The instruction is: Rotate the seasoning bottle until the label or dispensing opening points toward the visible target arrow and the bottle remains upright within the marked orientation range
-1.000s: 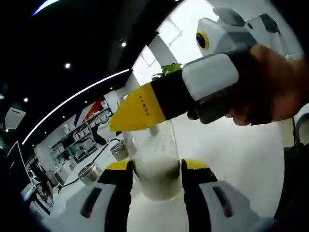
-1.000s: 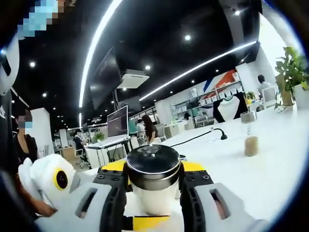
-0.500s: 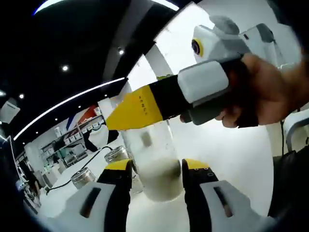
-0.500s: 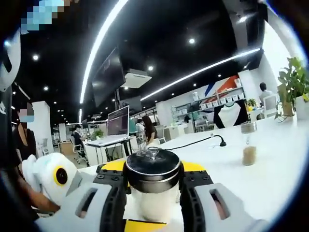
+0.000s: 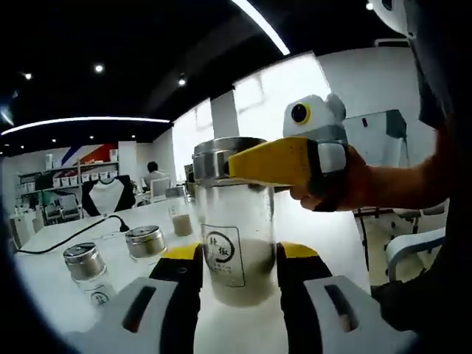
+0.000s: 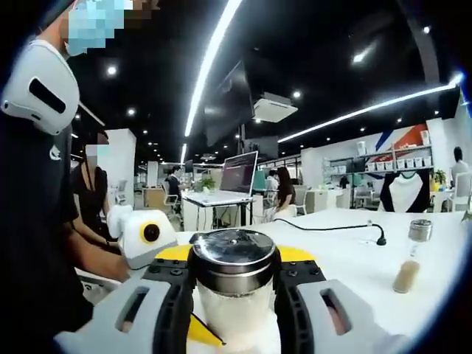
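A clear seasoning bottle (image 5: 237,221) with pale powder in its lower part stands upright between my left gripper's (image 5: 237,254) jaws, which are shut on its body. Its white label (image 5: 223,255) with black characters faces the left gripper view. My right gripper (image 5: 251,162) reaches in from the right, a hand (image 5: 346,184) holding it, one yellow jaw pressed against the steel lid (image 5: 217,155). In the right gripper view the same lid (image 6: 234,254) sits clamped between my right gripper's (image 6: 234,262) jaws. The left gripper's white housing (image 6: 144,236) shows at lower left.
On the white table (image 5: 332,243), to the left, stand two short steel-lidded jars (image 5: 145,242) (image 5: 85,262) and a small bottle (image 5: 179,215) further back. A black cable (image 5: 66,236) runs across. Another small bottle (image 6: 409,265) stands at right. People and a monitor (image 6: 240,173) are behind.
Both views have swung and levelled out. The bottle's label now faces the left gripper view. The right gripper has shifted from across the bottle's front to its lid at the right.
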